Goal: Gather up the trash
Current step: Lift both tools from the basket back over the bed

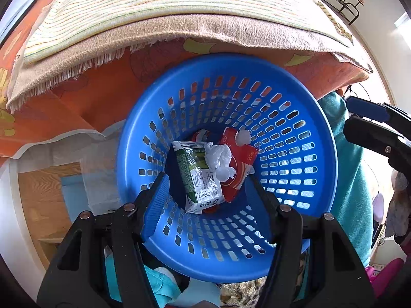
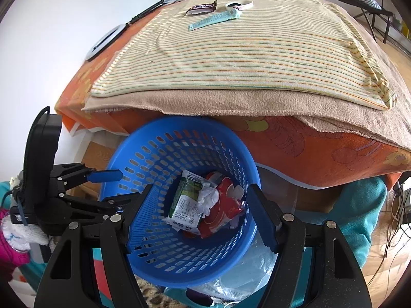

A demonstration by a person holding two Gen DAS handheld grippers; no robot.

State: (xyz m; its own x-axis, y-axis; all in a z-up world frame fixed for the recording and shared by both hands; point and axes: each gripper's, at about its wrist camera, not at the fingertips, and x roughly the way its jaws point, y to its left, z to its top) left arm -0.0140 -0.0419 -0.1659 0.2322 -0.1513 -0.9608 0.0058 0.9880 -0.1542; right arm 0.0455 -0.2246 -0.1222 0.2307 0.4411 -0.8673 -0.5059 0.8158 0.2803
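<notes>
Left wrist view: the left gripper [image 1: 208, 187] hangs wide open and empty over the round blue perforated plastic basket [image 1: 303, 118]. At its bottom lie a green-and-white milk carton [image 1: 197, 177], a crumpled white tissue [image 1: 219, 160] and a flattened red carton [image 1: 242, 164]. Behind the basket an orange flowered bed sheet [image 1: 77, 102] hangs down under a fringed beige blanket [image 1: 179, 30].

Right wrist view: the right gripper [image 2: 197, 213], jaws spread and empty, is above the same basket. On the striped cream cloth [image 2: 244, 51] covering the bed rest a dark snack wrapper [image 2: 201, 7], a long pale-green wrapper [image 2: 213, 19] and a white ring-shaped band [image 2: 239, 5]. White wall at left, wood floor at right.
</notes>
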